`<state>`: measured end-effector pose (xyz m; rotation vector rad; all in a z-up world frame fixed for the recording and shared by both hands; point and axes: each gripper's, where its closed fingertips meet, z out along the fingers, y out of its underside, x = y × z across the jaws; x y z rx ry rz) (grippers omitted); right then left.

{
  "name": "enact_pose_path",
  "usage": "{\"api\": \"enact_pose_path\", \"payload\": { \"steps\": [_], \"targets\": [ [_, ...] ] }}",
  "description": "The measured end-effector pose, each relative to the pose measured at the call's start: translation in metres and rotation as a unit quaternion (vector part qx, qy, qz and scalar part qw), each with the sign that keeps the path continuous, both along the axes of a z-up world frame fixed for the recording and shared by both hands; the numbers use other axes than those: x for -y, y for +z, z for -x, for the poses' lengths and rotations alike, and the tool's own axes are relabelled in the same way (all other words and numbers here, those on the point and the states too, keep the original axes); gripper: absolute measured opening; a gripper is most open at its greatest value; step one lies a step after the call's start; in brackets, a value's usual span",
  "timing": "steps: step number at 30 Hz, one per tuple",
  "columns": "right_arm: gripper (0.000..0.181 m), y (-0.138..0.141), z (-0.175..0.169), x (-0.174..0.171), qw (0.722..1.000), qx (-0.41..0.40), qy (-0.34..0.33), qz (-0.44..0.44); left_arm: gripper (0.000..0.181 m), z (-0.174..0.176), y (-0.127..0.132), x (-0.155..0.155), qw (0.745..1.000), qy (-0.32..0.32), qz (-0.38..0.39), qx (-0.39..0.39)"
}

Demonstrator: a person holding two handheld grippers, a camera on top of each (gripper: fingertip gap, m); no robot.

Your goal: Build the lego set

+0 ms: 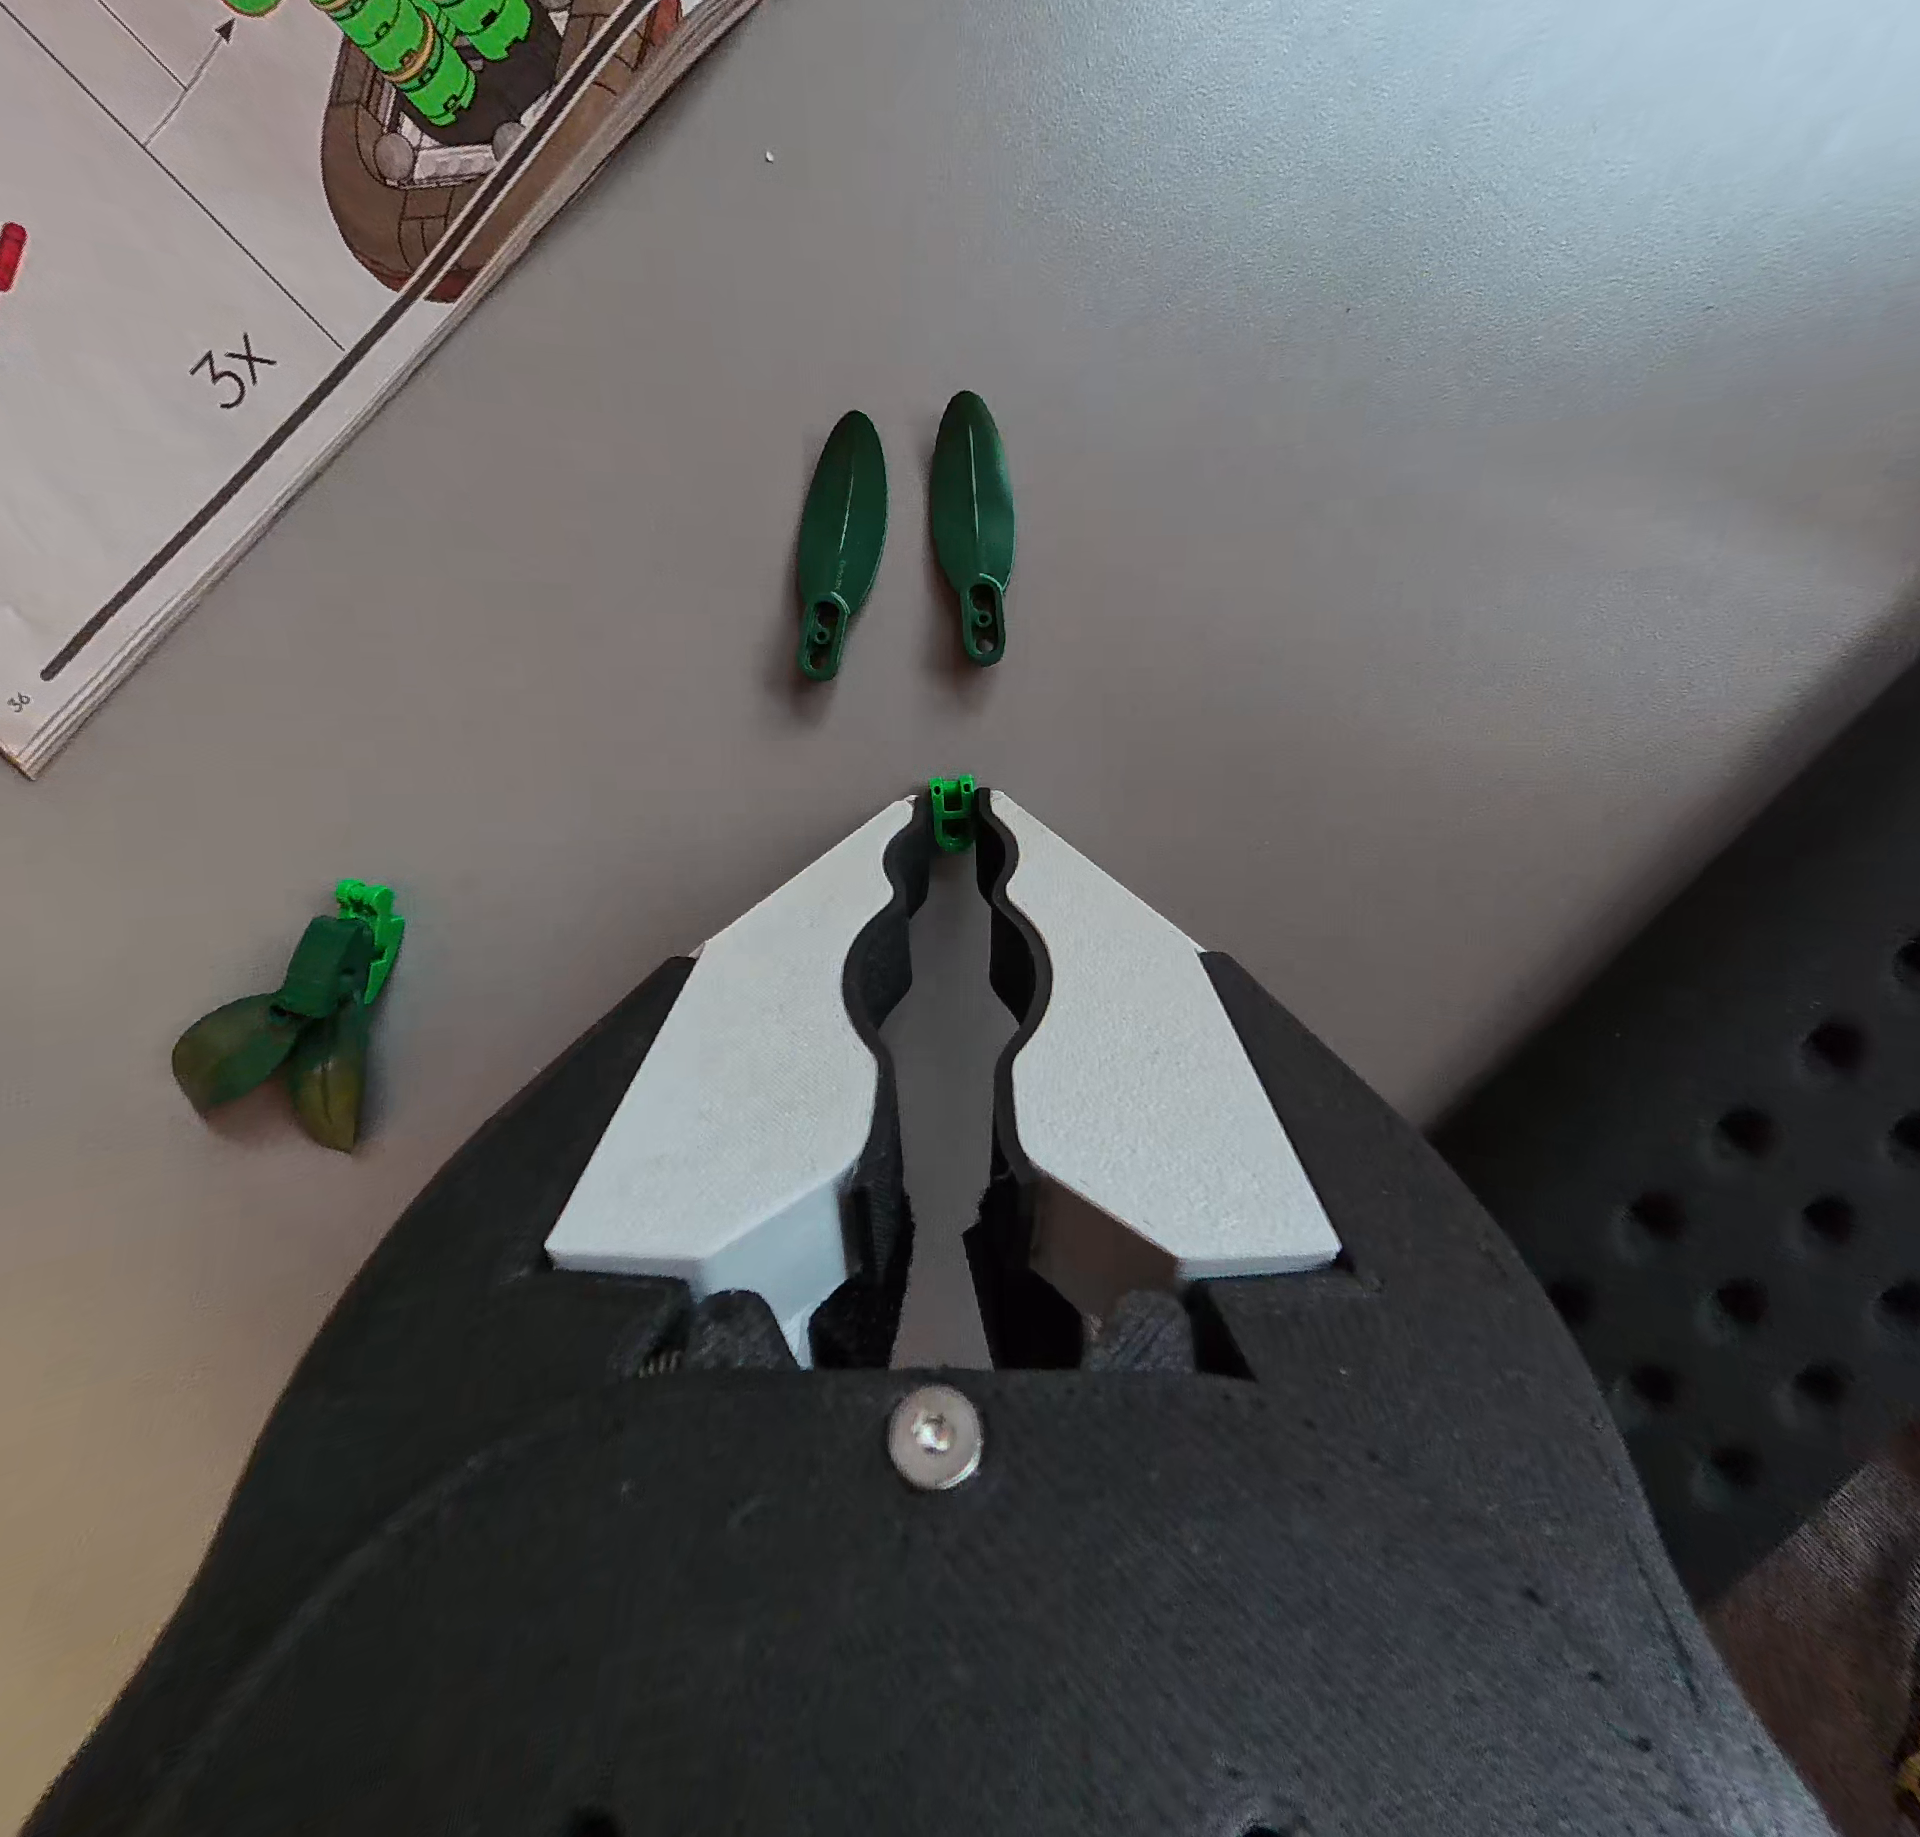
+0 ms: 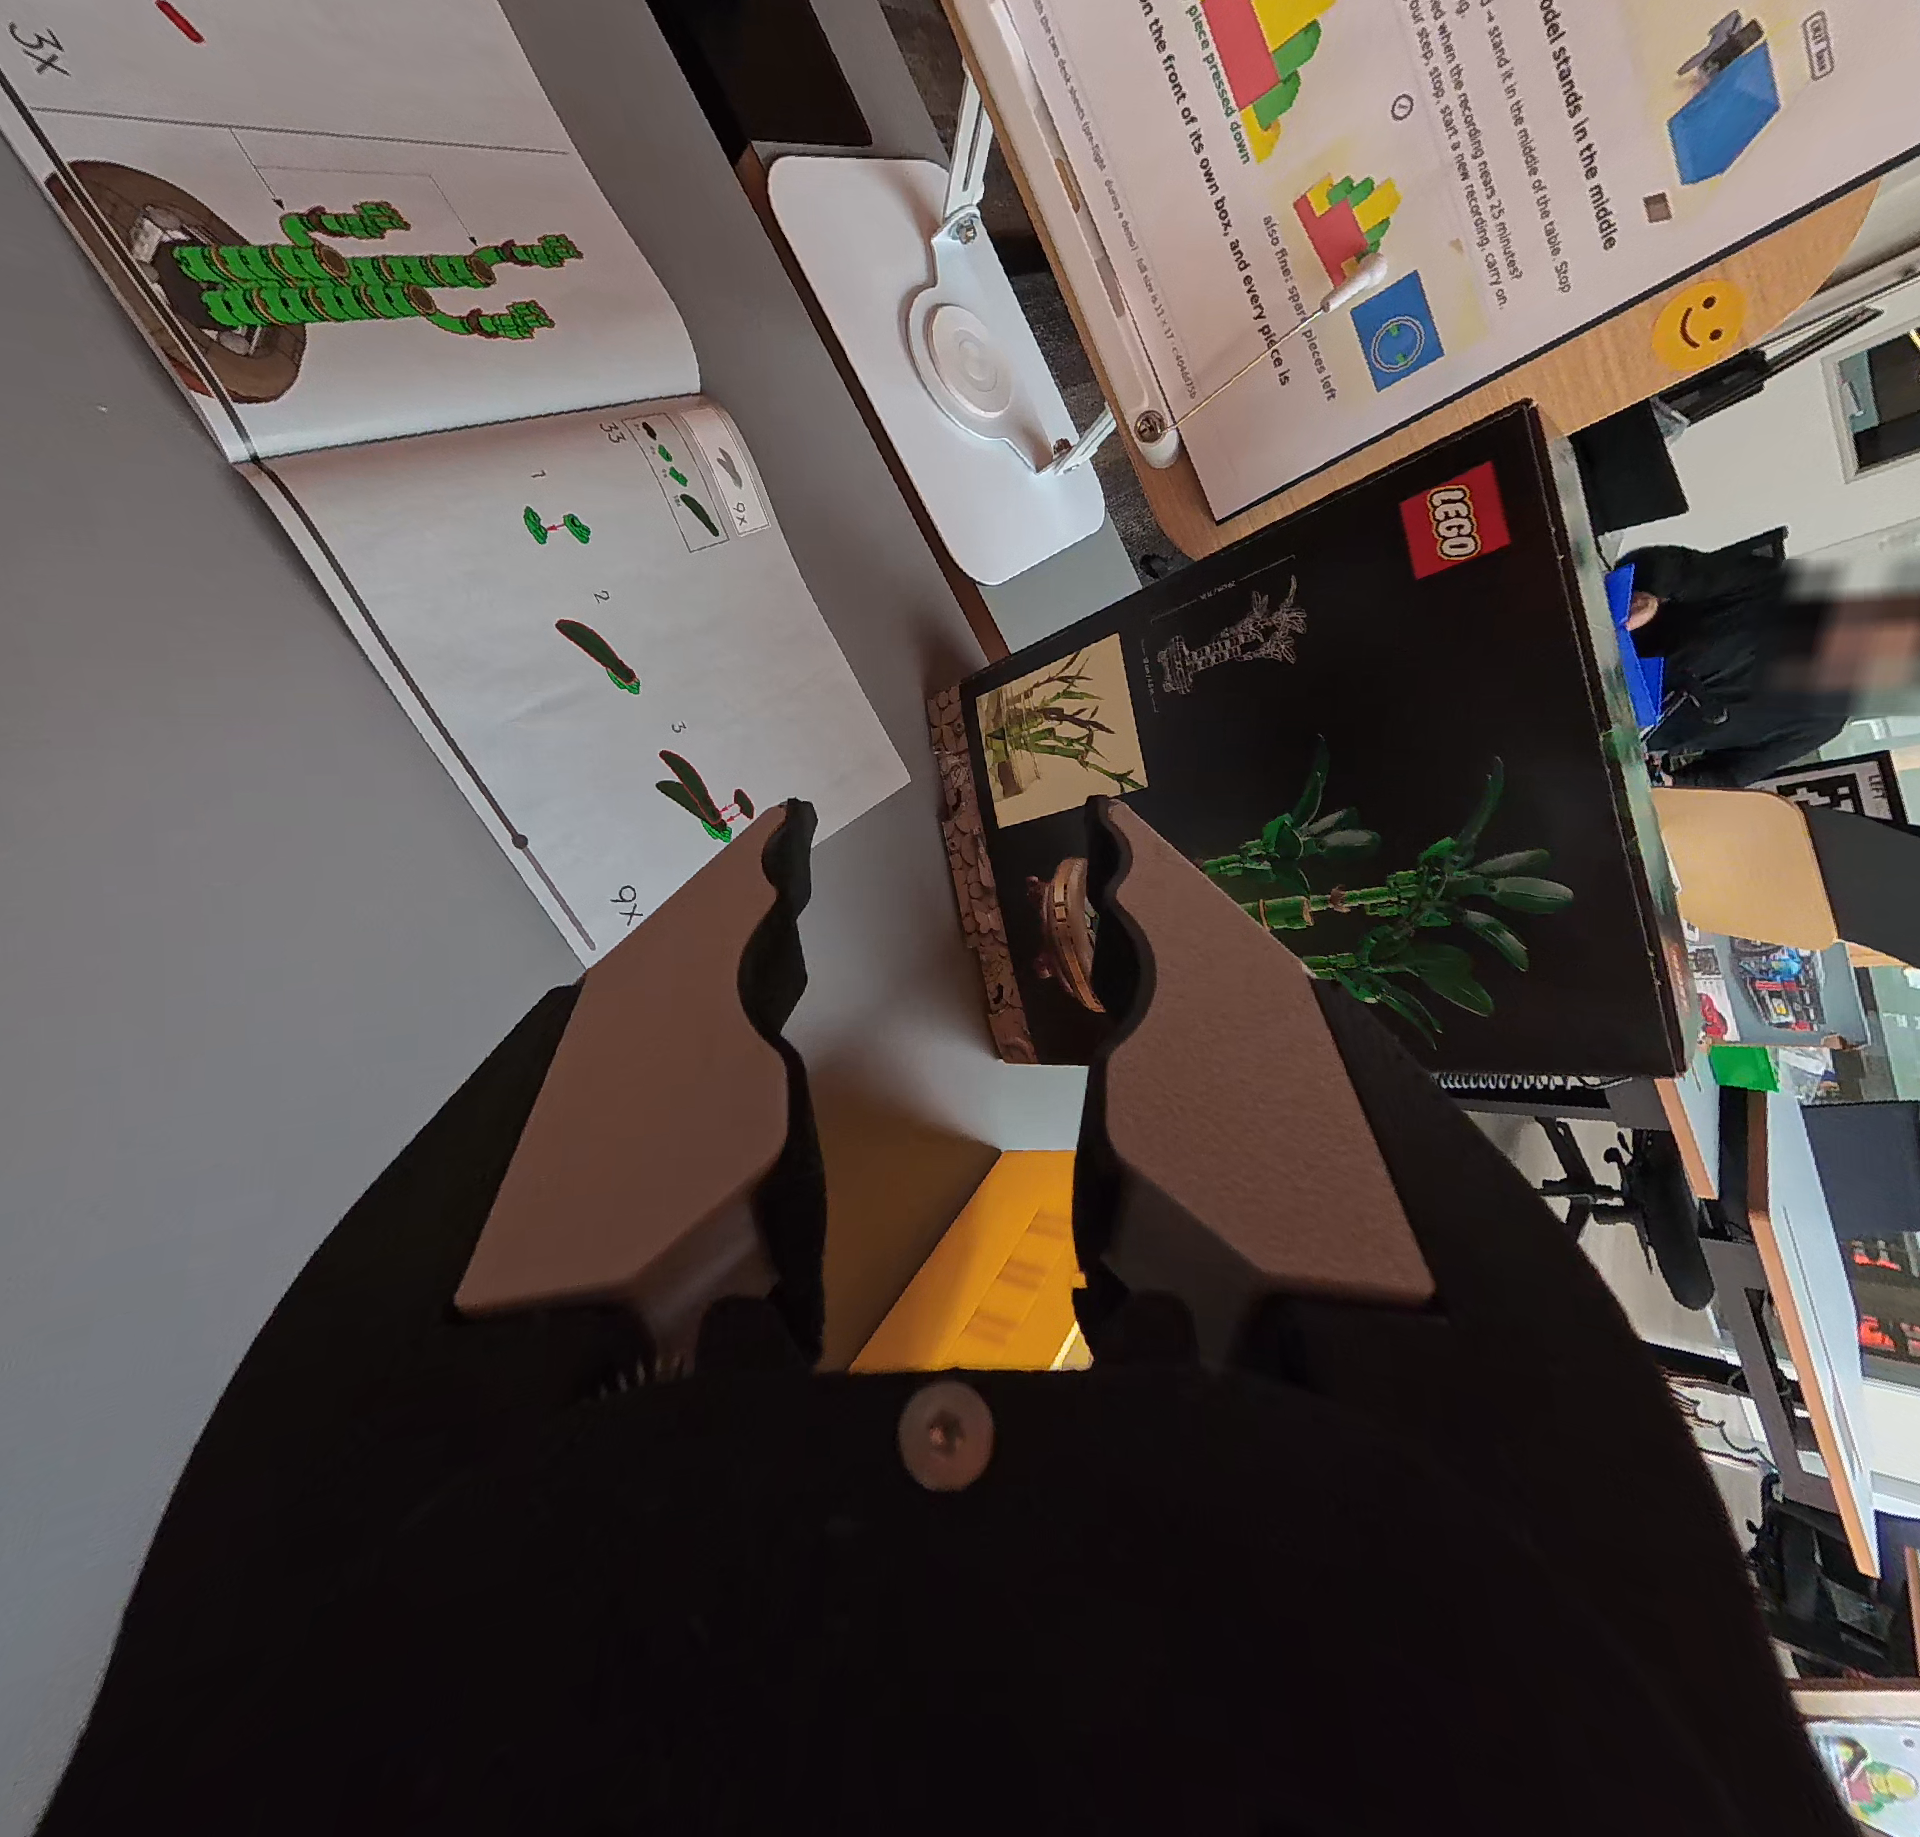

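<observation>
Item one, my left gripper [image 1: 953, 800]: fingers drawn nearly together, pinching a small bright green clip piece [image 1: 952, 808] at the very tips, held just above the grey table [image 1: 1351, 437].

Item two, ahead of those tips: two dark green leaf pieces, the left leaf [image 1: 842, 544] and the right leaf [image 1: 974, 525], lying flat side by side, apart from each other, stems toward me.

Item three, off to the left: a finished leaf cluster [image 1: 296, 1013], dark green leaves on a bright green clip, lying on the table well apart from the pair.

Item four, the open instruction booklet [image 1: 208, 260], top left in the left wrist view, showing a printed green stalk model; I see printed step and quantity marks but do not transcribe them.

Item five, my right gripper [image 2: 940, 821]: fingers spread wide, holding nothing, touching nothing, raised over the table. A yellow object [image 2: 977, 1278] shows in the gap below; I cannot tell what it is.

Item six, beyond it: the same booklet [image 2: 499, 499] open at leaf-assembly steps, and a black set box [image 2: 1351, 748] bearing a red brand logo and plant pictures.

Item seven, farther back: a white stand [image 2: 935, 353] and a printed instruction sheet [image 2: 1403, 125] with coloured brick drawings and a yellow smiley sticker [image 2: 1700, 322] beside it.
</observation>
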<state>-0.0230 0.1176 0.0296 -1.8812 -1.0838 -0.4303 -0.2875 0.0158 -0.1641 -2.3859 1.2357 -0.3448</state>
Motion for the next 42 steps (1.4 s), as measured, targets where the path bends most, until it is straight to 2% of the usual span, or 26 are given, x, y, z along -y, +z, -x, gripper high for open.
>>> {"api": "enact_pose_path", "payload": {
  "steps": [4, 7, 8, 10, 13, 16, 20, 23, 25, 29, 34, 37, 42],
  "targets": [
    [0.053, -0.001, 0.001, 0.0, 1.0, 0.002, 0.001, 0.001, 0.007, -0.001, 0.0, 0.0, 1.0, 0.001, -0.001, 0.006],
    [0.053, -0.001, 0.001, 0.0, 1.0, 0.003, 0.002, 0.001, 0.033, -0.002, 0.004, 0.0, 1.0, 0.007, 0.006, 0.026],
    [0.053, -0.001, 0.001, 0.001, 1.0, 0.003, 0.002, 0.001, 0.034, -0.002, 0.009, 0.0, 0.999, 0.008, 0.007, 0.04],
    [0.053, 0.001, 0.001, 0.002, 1.0, 0.0, 0.002, -0.001, 0.024, 0.001, 0.025, 0.0, 0.997, 0.018, 0.0, 0.075],
    [0.053, 0.002, -0.002, 0.002, 1.0, -0.004, -0.001, -0.004, 0.026, 0.024, 0.065, -0.007, 0.989, 0.057, -0.042, 0.127],
    [0.053, 0.003, -0.006, 0.002, 1.0, -0.005, -0.005, -0.005, 0.03, 0.077, 0.12, -0.024, 0.966, 0.135, -0.129, 0.178],
    [0.053, 0.001, -0.006, 0.001, 1.0, -0.001, -0.007, -0.003, 0.025, 0.172, 0.187, -0.03, 0.911, 0.247, -0.25, 0.216],
    [0.053, 0.0, -0.003, 0.0, 1.0, 0.004, -0.003, -0.002, 0.014, 0.254, 0.219, -0.025, 0.86, 0.33, -0.335, 0.198],
    [0.053, -0.001, 0.004, 0.001, 1.0, -0.001, 0.013, -0.001, 0.0, 0.299, 0.226, -0.024, 0.845, 0.365, -0.355, 0.165],
    [0.052, 0.0, 0.012, 0.002, 1.0, -0.005, 0.023, -0.003, 0.0, 0.348, 0.202, -0.038, 0.874, 0.389, -0.273, 0.104],
    [0.053, -0.009, 0.015, 0.0, 1.0, 0.009, 0.02, 0.011, 0.001, 0.37, 0.14, -0.06, 0.911, 0.394, -0.096, 0.078],
    [0.053, -0.016, 0.018, -0.002, 0.999, 0.017, 0.021, 0.023, 0.002, 0.383, 0.104, -0.065, 0.917, 0.398, -0.012, 0.039],
    [0.053, -0.024, 0.019, -0.004, 0.999, 0.023, 0.019, 0.034, 0.009, 0.403, 0.071, -0.078, 0.912, 0.41, 0.037, -0.003]
  ]
}}
